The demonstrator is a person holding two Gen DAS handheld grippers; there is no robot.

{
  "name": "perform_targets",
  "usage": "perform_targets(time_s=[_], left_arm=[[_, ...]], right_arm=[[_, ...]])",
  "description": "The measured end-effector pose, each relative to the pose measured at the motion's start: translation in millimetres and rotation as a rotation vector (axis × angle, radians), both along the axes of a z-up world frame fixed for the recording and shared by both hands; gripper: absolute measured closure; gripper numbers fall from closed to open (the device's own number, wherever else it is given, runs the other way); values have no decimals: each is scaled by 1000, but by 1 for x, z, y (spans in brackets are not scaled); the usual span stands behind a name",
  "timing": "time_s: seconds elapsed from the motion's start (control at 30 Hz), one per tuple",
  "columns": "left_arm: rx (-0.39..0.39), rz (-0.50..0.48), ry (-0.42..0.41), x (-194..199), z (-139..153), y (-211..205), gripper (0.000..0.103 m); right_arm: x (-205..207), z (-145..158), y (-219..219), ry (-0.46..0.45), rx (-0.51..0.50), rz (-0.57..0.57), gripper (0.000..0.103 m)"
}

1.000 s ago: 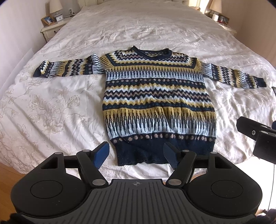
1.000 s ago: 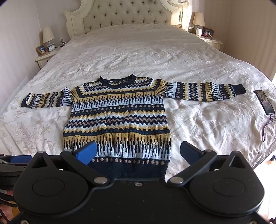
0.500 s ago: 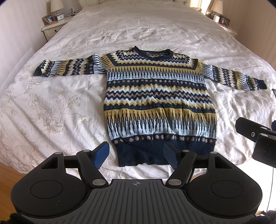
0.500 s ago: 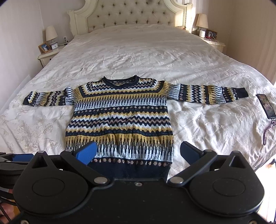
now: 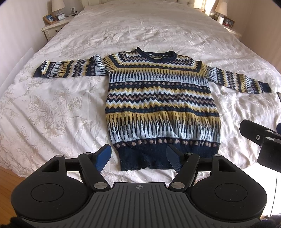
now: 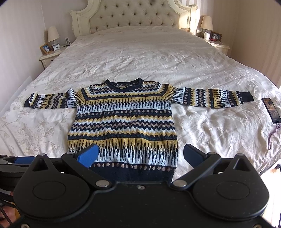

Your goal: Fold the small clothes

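A patterned sweater in navy, yellow and pale blue lies flat, face up, on the white bed, both sleeves spread out sideways. It also shows in the right wrist view. My left gripper is open and empty, held above the sweater's navy hem near the bed's foot. My right gripper is open and empty, also above the hem, slightly right of the left one. Part of the right gripper shows at the right edge of the left wrist view.
A phone with a strap lies on the bed past the right sleeve cuff. Nightstands with lamps stand left and right of the tufted headboard. Wooden floor shows at the bed's foot.
Both cameras tilted up slightly, so the sweater sits lower in each view. Both grippers stay open; the sweater has not moved.
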State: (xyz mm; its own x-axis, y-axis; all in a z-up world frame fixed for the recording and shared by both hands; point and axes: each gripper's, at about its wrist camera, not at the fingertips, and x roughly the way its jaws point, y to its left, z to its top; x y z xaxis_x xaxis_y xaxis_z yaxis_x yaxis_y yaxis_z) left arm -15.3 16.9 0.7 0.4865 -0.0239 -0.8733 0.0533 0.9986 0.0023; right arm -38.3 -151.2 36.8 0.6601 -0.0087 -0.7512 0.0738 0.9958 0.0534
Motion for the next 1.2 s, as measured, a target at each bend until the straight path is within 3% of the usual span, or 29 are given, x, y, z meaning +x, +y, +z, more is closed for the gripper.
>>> perform_targets(time_s=[0.93, 1.2], left_arm=[[4, -12, -2, 16, -4, -5, 35], [-1, -10, 21, 29, -12, -2, 35]], right_arm=[[9, -2, 5, 1, 1, 4, 1], [28, -8, 4, 20, 5, -2, 1]])
